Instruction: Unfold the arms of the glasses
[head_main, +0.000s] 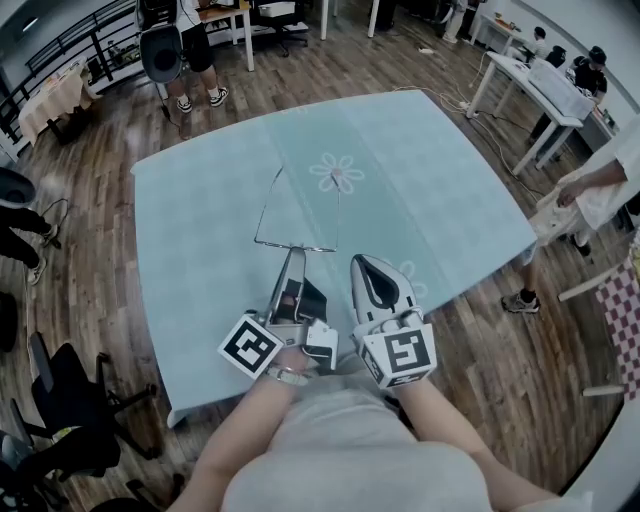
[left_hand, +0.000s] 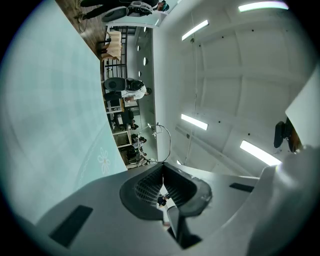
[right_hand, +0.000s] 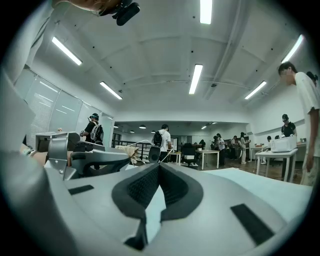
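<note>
While the left gripper (head_main: 294, 252) is pinching the thin wire glasses (head_main: 272, 244) between its jaw tips, the right gripper (head_main: 363, 265) is hovering just beside it, jaws pressed together on nothing. Both are sitting over the near edge of the tabletop (head_main: 200, 250), around its middle. The glasses are sticking out ahead of the left jaws toward the flower print (head_main: 337, 172) at the tabletop's centre. Can't tell whether they're touching the cloth.

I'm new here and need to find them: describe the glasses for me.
Look at the teal tablecloth. Near its front edge, the left gripper holds the glasses at its jaws' tip. They are a thin wire outline, unlike the printed flower just beyond.
</note>
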